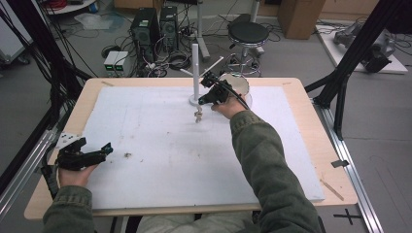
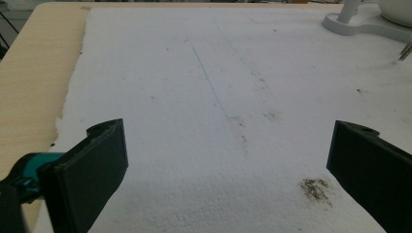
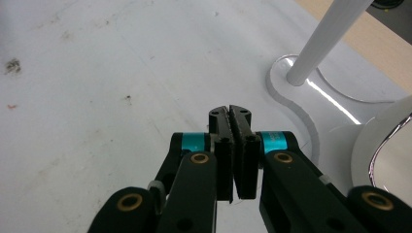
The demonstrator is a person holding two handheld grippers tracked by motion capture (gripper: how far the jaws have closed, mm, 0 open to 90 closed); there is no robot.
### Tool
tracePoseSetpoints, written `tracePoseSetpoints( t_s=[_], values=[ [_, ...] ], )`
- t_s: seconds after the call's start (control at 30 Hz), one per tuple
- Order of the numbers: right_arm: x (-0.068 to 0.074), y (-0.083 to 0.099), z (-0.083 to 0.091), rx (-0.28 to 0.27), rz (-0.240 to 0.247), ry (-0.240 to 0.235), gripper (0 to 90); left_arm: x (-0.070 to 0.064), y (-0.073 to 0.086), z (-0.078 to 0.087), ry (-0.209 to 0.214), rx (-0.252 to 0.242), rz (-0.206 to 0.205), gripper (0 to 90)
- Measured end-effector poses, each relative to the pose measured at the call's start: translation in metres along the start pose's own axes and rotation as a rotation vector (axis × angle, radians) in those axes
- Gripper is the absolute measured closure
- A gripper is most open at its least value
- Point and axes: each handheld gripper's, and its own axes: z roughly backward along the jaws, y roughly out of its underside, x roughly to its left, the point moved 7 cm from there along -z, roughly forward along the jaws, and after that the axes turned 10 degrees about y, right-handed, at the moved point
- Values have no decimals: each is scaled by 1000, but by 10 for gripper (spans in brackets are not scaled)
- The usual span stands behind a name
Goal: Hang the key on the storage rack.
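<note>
A white stand (image 1: 196,73) with a tall pole and side pegs rises at the back of the foam board; its base (image 3: 296,92) lies just right of my right gripper. My right gripper (image 1: 201,101) hovers by that base with its jaws pressed together (image 3: 231,112). A small metal piece (image 1: 198,115), perhaps keys, dangles right under its tips, and its slanted lower end (image 2: 405,50) hangs above the board. The grip itself is hidden. My left gripper (image 1: 97,151) rests low near the board's left edge, jaws wide apart (image 2: 226,160) with nothing between them.
A round white bowl (image 1: 239,85) with a shiny rim (image 3: 384,145) stands right of the stand. The white foam board (image 1: 160,145) covers most of the wooden table (image 1: 311,111); a brown stain (image 2: 316,188) lies near the left gripper. Computers, a stool and cables crowd the floor behind.
</note>
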Motion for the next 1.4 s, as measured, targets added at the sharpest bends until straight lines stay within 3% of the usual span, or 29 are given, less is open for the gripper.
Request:
tracePoseSetpoints(
  t_s=[0.4,0.67,0.93,1.4],
  values=[
    [-5,-14,31,-25,-10,15,888,0,0,0,1,-1,1,17],
    [-13,-23,52,-73,-18,25,887,0,0,0,0,3,1,17],
    [-20,-28,61,-80,-42,26,887,0,1,-2,1,9,-1,17],
    [-26,-56,79,-103,-39,48,887,0,1,-2,4,13,-5,17]
  ],
)
